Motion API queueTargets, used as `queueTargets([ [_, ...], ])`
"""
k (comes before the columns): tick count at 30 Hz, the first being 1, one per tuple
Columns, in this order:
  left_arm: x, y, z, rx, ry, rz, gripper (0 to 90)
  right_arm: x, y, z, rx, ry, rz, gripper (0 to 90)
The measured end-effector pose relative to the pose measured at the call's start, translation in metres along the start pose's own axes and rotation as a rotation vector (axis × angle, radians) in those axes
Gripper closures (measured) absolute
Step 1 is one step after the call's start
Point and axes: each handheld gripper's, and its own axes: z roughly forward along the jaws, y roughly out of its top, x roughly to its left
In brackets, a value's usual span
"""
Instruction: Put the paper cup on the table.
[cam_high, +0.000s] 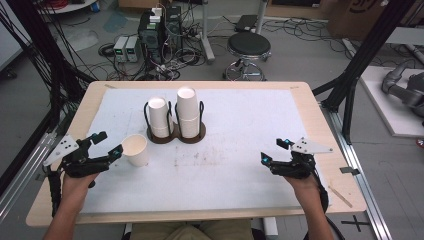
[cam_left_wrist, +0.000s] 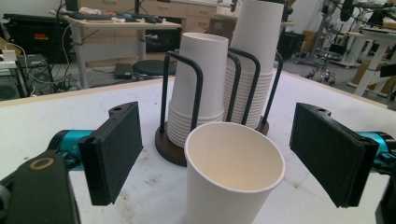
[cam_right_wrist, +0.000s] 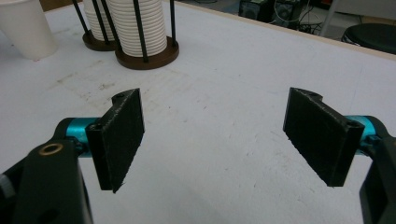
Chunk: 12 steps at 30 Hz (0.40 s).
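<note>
High view, left to right: the left tool sits with its jaws apart, one loose paper cup standing upright on the bench just off its tips — untouched by either pad. Behind the cup stands one dark cup holder carrying two stacks of white cups. Far right, the right tool rests with its jaws apart — nothing between them.

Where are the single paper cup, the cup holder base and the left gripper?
single paper cup (cam_high: 136, 150), high view, on its outer wall.
cup holder base (cam_high: 176, 137), high view, on the brown base's front edge.
left gripper (cam_high: 110, 144), high view, midway between its open fingertips.
</note>
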Motion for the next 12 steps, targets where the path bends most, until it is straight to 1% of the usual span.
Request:
queueTargets([
  [6, -0.0007, 0.0, -0.0001, 0.001, -0.002, 0.006, 17.0, -0.0009, 0.0002, 0.0006, 0.0, 0.001, 0.0, 21.3],
  [12, 0.0, -0.0008, 0.0003, 0.002, 0.001, 0.004, 17.0, -0.0028, 0.0, 0.0009, -0.006, 0.001, -0.002, 21.3],
])
